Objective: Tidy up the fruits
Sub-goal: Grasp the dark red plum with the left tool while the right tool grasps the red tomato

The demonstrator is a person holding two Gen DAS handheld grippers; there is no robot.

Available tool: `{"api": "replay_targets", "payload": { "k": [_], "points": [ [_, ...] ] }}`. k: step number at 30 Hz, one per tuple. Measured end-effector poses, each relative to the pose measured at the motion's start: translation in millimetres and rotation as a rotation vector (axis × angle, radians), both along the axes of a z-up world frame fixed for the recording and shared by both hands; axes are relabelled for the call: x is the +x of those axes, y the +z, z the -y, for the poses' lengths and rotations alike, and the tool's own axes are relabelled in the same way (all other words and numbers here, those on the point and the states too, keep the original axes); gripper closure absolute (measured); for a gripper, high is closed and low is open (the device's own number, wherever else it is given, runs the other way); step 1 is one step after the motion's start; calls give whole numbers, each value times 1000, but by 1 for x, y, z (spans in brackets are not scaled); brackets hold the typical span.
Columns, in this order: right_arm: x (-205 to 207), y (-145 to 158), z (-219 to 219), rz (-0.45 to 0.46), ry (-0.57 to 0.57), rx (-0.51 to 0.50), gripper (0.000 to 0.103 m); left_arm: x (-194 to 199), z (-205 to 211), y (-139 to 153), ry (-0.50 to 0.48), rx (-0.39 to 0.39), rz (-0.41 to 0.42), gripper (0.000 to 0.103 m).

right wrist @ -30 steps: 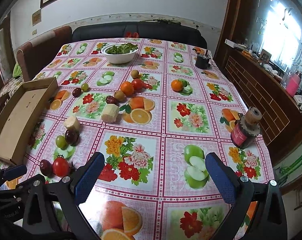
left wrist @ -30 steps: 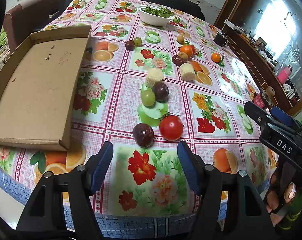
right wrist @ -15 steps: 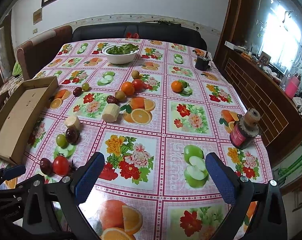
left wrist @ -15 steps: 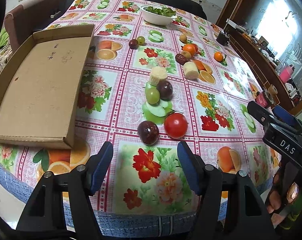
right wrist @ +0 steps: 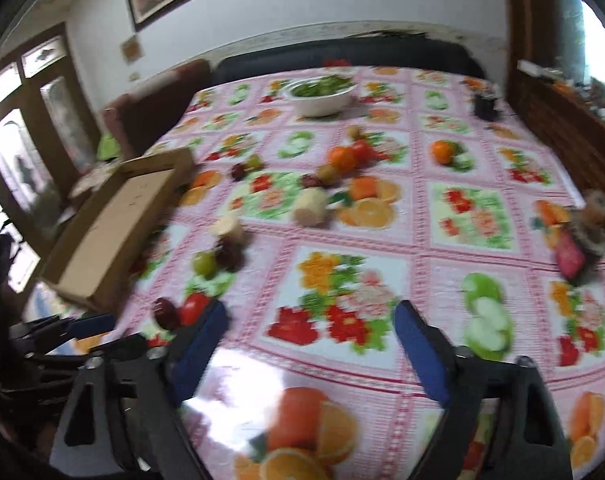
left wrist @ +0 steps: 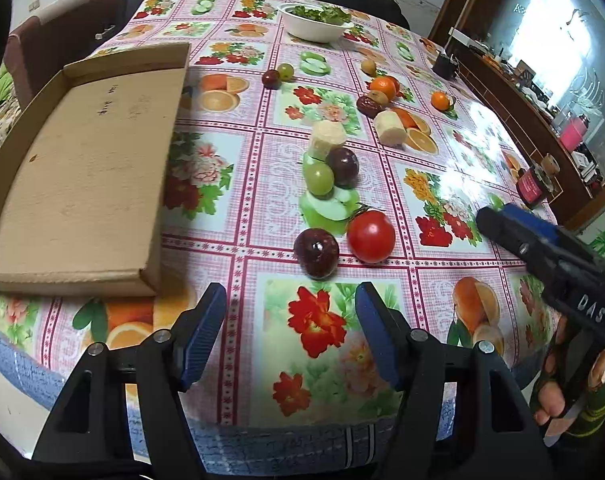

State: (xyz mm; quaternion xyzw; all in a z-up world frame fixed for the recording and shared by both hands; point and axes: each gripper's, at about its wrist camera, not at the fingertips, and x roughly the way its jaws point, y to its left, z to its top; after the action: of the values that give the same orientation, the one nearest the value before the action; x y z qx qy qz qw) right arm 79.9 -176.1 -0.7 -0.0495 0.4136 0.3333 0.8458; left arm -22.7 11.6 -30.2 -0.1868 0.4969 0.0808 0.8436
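My left gripper (left wrist: 290, 320) is open and empty, low over the table's front edge. Just beyond its fingertips lie a dark plum (left wrist: 316, 252) and a red tomato (left wrist: 370, 236). Farther back sit a green fruit (left wrist: 319, 178), a dark purple fruit (left wrist: 343, 166) and a pale cut piece (left wrist: 327, 138). A shallow cardboard tray (left wrist: 82, 160) lies to the left, empty. My right gripper (right wrist: 310, 320) hangs over the flowered cloth, jaws closing with nothing between them; its view is blurred. Its blue-tipped fingers (left wrist: 502, 220) enter the left wrist view from the right.
More fruit lies mid-table: an orange (left wrist: 383, 87), a small orange (left wrist: 439, 100), a brown date (left wrist: 368, 106), another pale piece (left wrist: 389, 128). A white bowl of greens (left wrist: 314, 24) stands at the back. A dark bottle (left wrist: 532, 186) stands near the right edge.
The right wrist view has swung to the left and blurred, and its jaws have narrowed. The left gripper has hardly moved and stays open.
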Motion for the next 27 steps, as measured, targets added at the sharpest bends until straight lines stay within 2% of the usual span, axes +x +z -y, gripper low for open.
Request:
{"api": "replay_targets", "payload": {
  "k": [2, 4, 9, 11, 14, 17, 19, 22, 23, 24, 25, 26, 27],
  "points": [
    [-1, -5, -8, -39, 58, 32, 41, 2, 0, -1, -2, -2, -9, 37],
    [-4, -11, -17, -85, 119, 62, 51, 4, 0, -2, -4, 13, -11, 37],
    [-12, -22, -47, -137, 217, 70, 59, 4, -5, -6, -3, 35, -13, 38],
    [-12, -25, -61, -150, 243, 65, 70, 4, -7, -9, -2, 45, -20, 38],
    [-8, -32, -73, -172, 263, 55, 71, 7, -8, -11, -16, 39, -26, 38],
    [-2, -39, -80, -179, 267, 33, 71, 15, -1, -8, -48, 72, -30, 38],
    [2, -40, -76, -196, 268, 55, 72, 20, 3, -6, -60, 87, -31, 38],
    [5, -32, -62, -151, 225, 42, 72, 33, 9, -8, -71, 113, -32, 38],
    [7, -29, -57, -152, 216, 52, 72, 37, 10, -10, -70, 120, -41, 43],
    [9, -25, -49, -143, 199, 60, 72, 40, 10, -13, -65, 122, -51, 55],
    [11, -22, -44, -133, 183, 60, 72, 42, 11, -14, -55, 142, -51, 58],
    [12, -19, -38, -128, 168, 64, 72, 43, 12, -14, -50, 167, -49, 68],
    [13, -16, -33, -127, 157, 75, 72, 43, 13, -14, -52, 170, -50, 71]
  ]
}}
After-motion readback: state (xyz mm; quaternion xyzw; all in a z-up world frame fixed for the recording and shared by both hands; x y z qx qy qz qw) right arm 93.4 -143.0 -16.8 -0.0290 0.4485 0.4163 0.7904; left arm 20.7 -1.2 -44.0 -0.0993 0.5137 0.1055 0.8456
